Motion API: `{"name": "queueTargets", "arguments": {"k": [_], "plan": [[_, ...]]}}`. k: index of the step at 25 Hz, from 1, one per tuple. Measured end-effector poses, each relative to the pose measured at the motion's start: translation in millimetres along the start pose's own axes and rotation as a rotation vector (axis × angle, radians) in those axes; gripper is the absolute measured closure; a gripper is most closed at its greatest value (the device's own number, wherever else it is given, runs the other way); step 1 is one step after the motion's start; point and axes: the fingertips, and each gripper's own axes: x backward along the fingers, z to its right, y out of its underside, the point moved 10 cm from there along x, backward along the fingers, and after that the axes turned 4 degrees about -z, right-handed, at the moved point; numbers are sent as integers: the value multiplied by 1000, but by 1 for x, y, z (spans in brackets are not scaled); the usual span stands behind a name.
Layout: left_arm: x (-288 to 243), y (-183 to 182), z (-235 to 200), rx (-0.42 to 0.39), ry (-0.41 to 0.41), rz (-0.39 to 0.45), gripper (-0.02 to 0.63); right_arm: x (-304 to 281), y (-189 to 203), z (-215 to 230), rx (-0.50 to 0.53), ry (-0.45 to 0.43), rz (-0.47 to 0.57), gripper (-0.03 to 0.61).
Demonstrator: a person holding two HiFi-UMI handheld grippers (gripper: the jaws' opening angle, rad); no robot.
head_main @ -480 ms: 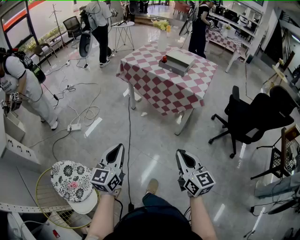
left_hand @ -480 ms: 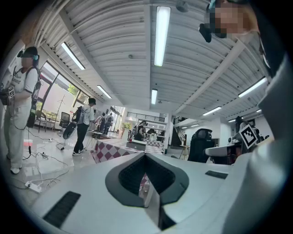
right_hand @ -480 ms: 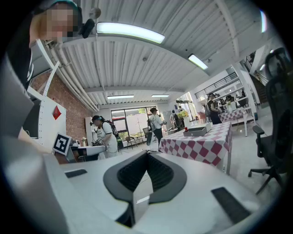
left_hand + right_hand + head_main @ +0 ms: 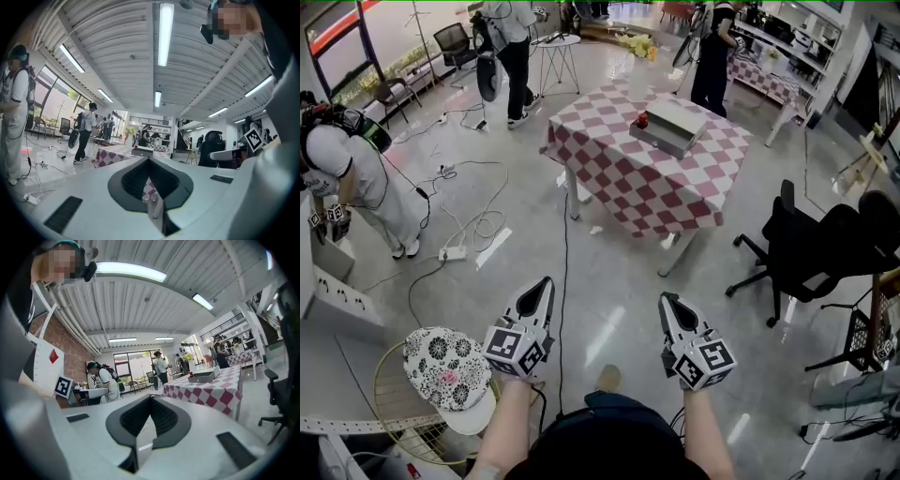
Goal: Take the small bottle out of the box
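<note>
Left gripper [image 4: 547, 281]: held low over the glossy floor, pointed toward the table. Its jaws are seen brought together at the tips in the left gripper view, with nothing clamped between them.
Right gripper [image 4: 665, 298]: held level with the left one and apart from it. Its jaws are likewise pressed together, and nothing is gripped.
Small bottle [image 4: 643, 119]: a small red thing is seen at the left end of the box, well apart from both grippers. Whether it is stood inside the box or just beside it cannot be told.
Box [image 4: 673, 127]: grey and shallow, set on the table top toward its far side.
Table [image 4: 628, 178]: covered with a red-and-white checked cloth that is draped over the edges. It is placed well ahead of the grippers.
Office chair [image 4: 820, 248]: black, on castors, stood to the right of the table.
Cap [image 4: 443, 367]: white with a dark floral print, rested on a round wire frame [image 4: 389, 412] at the lower left — near the left gripper.
Person [image 4: 352, 178]: seen at the left edge in a white shirt with a backpack worn. More people are seen beyond the table.
Power strip [image 4: 450, 253]: laid on the floor left of the table, with cables trailed around it.
</note>
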Motion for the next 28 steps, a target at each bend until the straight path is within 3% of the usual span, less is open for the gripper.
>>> {"name": "queueTargets", "arguments": {"k": [28], "plan": [[-117, 3, -35, 17, 12, -20, 612, -74, -15, 89, -59, 21, 16, 572]]}}
